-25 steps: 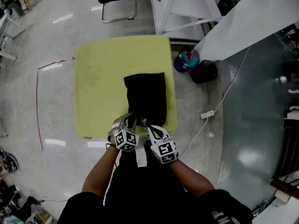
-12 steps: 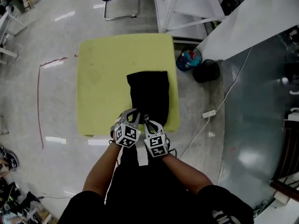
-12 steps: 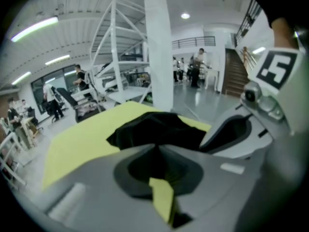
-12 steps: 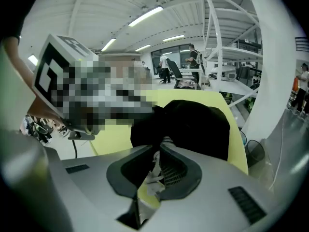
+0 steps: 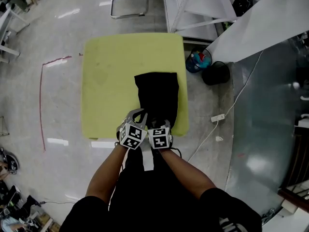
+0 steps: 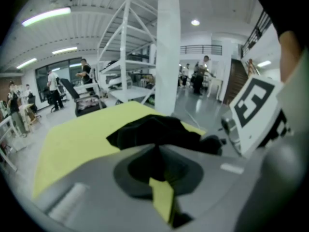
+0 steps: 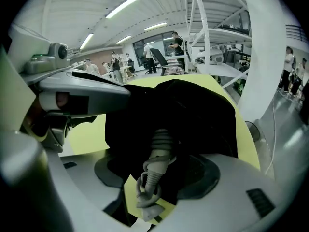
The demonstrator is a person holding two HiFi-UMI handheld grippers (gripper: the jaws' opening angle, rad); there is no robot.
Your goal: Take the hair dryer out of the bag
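Right gripper view: right tool pinches hair dryer cord stub at near mouth of bag, body apparently inside; left tool clamps bag fabric. Pull nearward slowly, anchoring bag on desk.

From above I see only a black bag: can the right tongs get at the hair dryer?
Likely yes: the hair dryer pokes its ribbed cord end out of the bag, between the right tongs, which look closed on it. The left tongs pinch the bag's cloth.
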